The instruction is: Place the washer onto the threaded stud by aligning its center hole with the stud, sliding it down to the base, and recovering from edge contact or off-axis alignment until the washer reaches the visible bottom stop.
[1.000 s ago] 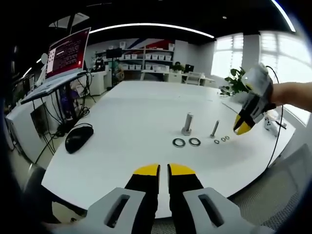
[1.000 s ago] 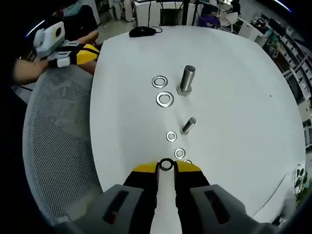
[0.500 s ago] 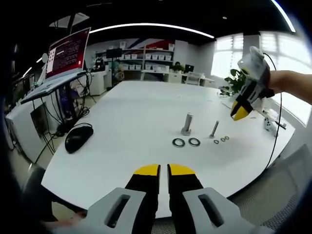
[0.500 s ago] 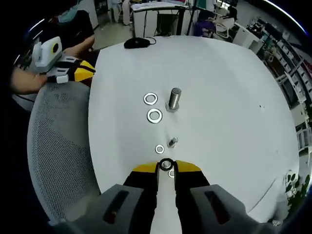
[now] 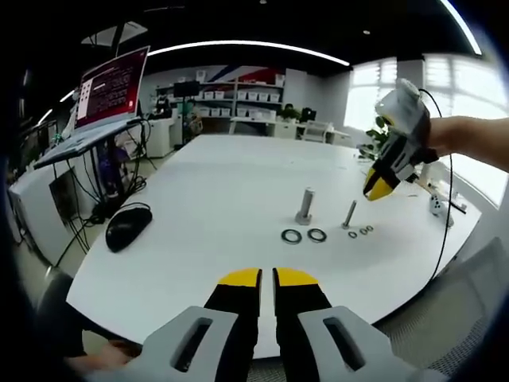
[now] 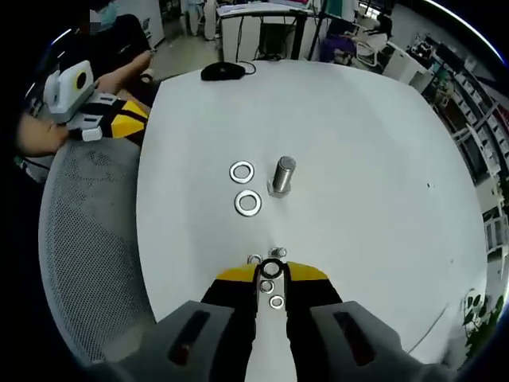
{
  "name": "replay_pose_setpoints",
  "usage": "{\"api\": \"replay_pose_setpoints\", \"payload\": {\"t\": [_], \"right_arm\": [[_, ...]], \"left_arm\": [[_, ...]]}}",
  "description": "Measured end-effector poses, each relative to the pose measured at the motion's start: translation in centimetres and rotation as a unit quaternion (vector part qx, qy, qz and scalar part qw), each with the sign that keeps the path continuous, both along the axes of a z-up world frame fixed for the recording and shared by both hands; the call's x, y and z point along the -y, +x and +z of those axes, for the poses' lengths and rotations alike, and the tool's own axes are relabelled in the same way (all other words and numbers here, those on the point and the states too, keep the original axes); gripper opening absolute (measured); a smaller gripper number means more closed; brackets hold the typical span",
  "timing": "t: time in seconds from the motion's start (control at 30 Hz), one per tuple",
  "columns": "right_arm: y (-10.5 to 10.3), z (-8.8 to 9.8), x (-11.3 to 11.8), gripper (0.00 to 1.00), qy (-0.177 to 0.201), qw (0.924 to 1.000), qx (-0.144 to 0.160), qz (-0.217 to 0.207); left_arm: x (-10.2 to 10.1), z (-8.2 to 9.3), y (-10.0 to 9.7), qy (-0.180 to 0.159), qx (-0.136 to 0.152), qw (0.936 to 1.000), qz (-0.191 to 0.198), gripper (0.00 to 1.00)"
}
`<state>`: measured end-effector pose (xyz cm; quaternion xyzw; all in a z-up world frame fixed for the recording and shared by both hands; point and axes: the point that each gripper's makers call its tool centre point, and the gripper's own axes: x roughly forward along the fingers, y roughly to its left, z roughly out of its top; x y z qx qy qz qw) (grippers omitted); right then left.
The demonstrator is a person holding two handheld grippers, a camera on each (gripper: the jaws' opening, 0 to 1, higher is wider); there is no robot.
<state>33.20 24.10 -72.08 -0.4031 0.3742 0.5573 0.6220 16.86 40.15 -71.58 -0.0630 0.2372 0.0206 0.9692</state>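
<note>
In the right gripper view my right gripper (image 6: 271, 271) is shut on a small washer (image 6: 271, 269), held flat just above the top of the small threaded stud (image 6: 276, 253). Small loose washers (image 6: 269, 286) lie on the white table (image 6: 358, 143) under the jaws. The left gripper view has the right gripper (image 5: 376, 188) hanging just up and right of the small stud (image 5: 350, 212). Left of it stand a large bolt (image 5: 305, 204) and two large washers (image 5: 292, 235). My left gripper (image 5: 267, 278) is shut on nothing, near the table's front edge.
A black mouse (image 5: 127, 225) lies at the table's left side, with a laptop (image 5: 111, 87) on a stand beyond it. A grey mesh chair (image 6: 87, 239) sits by the table edge, with the left gripper (image 6: 107, 118) above it. Small washers (image 5: 363, 231) lie beside the stud.
My right gripper has carried the small washer in over the small stud, moving left and down in the left gripper view. The left gripper has stayed put.
</note>
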Motion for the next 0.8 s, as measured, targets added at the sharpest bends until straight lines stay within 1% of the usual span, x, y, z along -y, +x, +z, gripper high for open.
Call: {"api": "replay_pose_setpoints", "payload": {"t": [0.1, 0.23, 0.43, 0.53, 0.67, 0.8], "right_arm": [[0.3, -0.4, -0.3, 0.14, -0.007, 0.9999, 0.007, 0.006], [0.3, -0.9, -0.6, 0.14, -0.01, 0.9999, -0.002, 0.003], [0.8, -1.4, -0.9, 0.14, -0.02, 0.9998, 0.0, 0.005], [0.9, -1.6, -0.9, 0.14, -0.025, 0.9997, -0.004, 0.005], [1.1, -2.0, -0.7, 0.14, -0.035, 0.9993, 0.003, 0.012], [1.1, -2.7, -0.9, 0.14, -0.037, 0.9992, -0.008, 0.01]], "left_arm": [[0.0, 0.1, 0.0, 0.0, 0.002, 1.0, 0.001, 0.03], [-0.1, 0.1, 0.0, -0.001, 0.004, 1.0, 0.003, 0.03], [-0.2, 0.2, 0.0, -0.001, 0.006, 1.0, 0.004, 0.03], [-0.2, 0.2, 0.1, -0.001, 0.008, 1.0, 0.004, 0.03], [-0.2, 0.2, 0.1, -0.001, 0.007, 1.0, 0.005, 0.03], [-0.2, 0.1, 0.0, -0.002, 0.006, 1.0, 0.005, 0.03]]}}
